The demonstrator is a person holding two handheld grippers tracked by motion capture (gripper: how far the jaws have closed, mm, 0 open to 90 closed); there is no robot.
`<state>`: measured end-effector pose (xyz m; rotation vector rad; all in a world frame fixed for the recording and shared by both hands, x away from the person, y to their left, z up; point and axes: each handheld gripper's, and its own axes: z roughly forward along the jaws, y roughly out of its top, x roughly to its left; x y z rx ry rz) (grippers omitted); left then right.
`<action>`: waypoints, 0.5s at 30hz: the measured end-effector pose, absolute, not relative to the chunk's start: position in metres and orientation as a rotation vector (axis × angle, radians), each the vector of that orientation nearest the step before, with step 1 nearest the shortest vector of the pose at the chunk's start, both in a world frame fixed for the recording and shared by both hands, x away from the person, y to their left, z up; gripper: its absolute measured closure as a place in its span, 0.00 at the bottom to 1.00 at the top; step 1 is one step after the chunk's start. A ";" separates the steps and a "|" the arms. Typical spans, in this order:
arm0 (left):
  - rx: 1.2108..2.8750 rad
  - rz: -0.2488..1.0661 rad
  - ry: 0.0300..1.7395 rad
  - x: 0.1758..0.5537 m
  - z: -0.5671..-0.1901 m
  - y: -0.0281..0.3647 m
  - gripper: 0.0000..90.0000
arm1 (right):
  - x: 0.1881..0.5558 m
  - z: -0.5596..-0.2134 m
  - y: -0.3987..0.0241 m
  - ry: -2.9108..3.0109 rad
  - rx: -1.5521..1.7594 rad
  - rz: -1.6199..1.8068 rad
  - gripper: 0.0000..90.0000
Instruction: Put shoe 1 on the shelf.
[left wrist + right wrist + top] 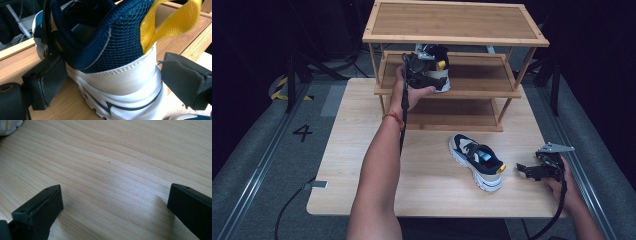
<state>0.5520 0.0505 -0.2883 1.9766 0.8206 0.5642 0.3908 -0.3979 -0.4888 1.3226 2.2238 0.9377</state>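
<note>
Straddling the shelved sneaker's (pixel 117 75) heel, left claw (pixel 110 82) gapes; right claw (pixel 115 205) gapes over bare table (pixel 112 157).

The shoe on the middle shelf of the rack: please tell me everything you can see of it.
The shoe on the shelf has a navy mesh collar, a white smooth heel panel with a dark curved line, and a yellow pull loop at the heel. It stands upright on the wooden middle shelf of the rack. The left tongs straddle its heel, one jaw against its side, the other just apart.
</note>
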 end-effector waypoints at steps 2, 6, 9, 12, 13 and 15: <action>2.003 0.568 0.786 0.557 -0.287 0.054 0.08 | 0.391 -0.489 -0.398 2.224 1.323 0.938 0.00; 2.006 0.564 0.762 0.560 -0.288 0.056 0.08 | 0.391 -0.489 -0.398 2.224 1.322 0.938 0.00; 1.989 0.554 0.743 0.560 -0.288 0.059 0.09 | 0.391 -0.489 -0.398 2.224 1.322 0.938 0.00; 1.984 0.562 0.754 0.555 -0.286 0.061 0.13 | 0.391 -0.489 -0.398 2.227 1.319 0.938 0.00; 1.987 0.572 0.739 0.551 -0.285 0.063 0.13 | 0.391 -0.489 -0.398 2.227 1.319 0.938 0.00; 1.955 0.560 0.771 0.542 -0.285 0.063 0.18 | 0.391 -0.489 -0.398 2.228 1.317 0.937 0.00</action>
